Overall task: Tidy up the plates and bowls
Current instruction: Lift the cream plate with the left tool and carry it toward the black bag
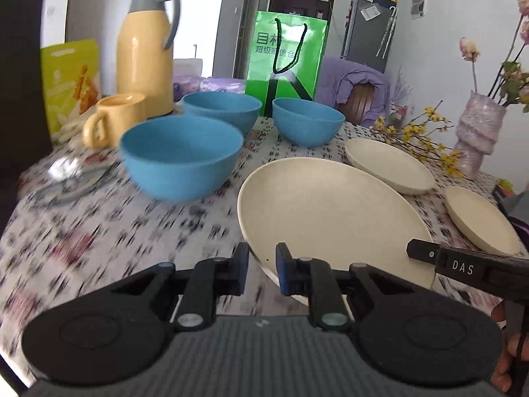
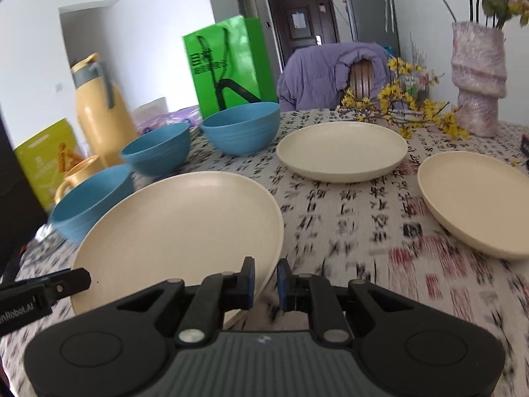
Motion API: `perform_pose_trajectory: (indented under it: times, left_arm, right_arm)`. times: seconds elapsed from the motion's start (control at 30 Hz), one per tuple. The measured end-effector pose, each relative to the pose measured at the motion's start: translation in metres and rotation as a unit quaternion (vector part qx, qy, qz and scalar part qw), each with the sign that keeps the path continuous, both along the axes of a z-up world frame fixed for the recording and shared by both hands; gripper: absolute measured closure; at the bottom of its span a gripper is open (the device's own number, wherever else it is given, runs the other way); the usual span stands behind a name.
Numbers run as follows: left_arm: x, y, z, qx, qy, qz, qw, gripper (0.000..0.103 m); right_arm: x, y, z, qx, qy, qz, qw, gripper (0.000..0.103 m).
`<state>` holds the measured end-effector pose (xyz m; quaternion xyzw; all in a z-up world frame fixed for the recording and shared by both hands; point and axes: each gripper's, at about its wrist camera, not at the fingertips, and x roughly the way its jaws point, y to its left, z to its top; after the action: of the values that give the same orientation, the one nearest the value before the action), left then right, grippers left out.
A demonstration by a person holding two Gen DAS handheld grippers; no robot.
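The counter, under a printed cloth, has open room between the big cream plate near its front edge and two smaller plates farther right. The big plate is tilted — the left hand-held gripper and the right hand-held gripper each pinch its rim. Three blue bowls stand apart behind.

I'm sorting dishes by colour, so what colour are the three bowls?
Blue, all three bowls; clearest in the left wrist view.
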<state>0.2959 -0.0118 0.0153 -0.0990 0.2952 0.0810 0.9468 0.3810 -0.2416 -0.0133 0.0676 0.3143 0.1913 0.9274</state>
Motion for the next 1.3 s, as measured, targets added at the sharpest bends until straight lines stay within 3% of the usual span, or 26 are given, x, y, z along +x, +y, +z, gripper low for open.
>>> perform_pose_trajectory:
  times: [0.3,0.53,1.0,1.3]
  left_arm:
    - [-0.092,0.016,-0.001,-0.015,-0.02,0.01,0.9996,0.085]
    - [-0.114,0.03,0.001,-0.018,-0.03,0.019,0.9992,0.085]
    - [-0.113,0.089,-0.006,-0.009,-0.031,0.042,0.9986,0.085]
    - [-0.1,0.11,-0.021,-0.022,-0.006,0.036,0.9991,0.084]
  right_arm:
    - [-0.095,0.012,0.006,-0.008,-0.021,0.013,1.0,0.088]
    - [-0.123,0.029,0.013,-0.022,-0.037,0.021,0.999,0.088]
    - [-0.106,0.099,0.004,-0.035,-0.025,0.059,0.997,0.088]
    - [-0.094,0.12,-0.009,-0.045,-0.008,0.064,0.997,0.086]
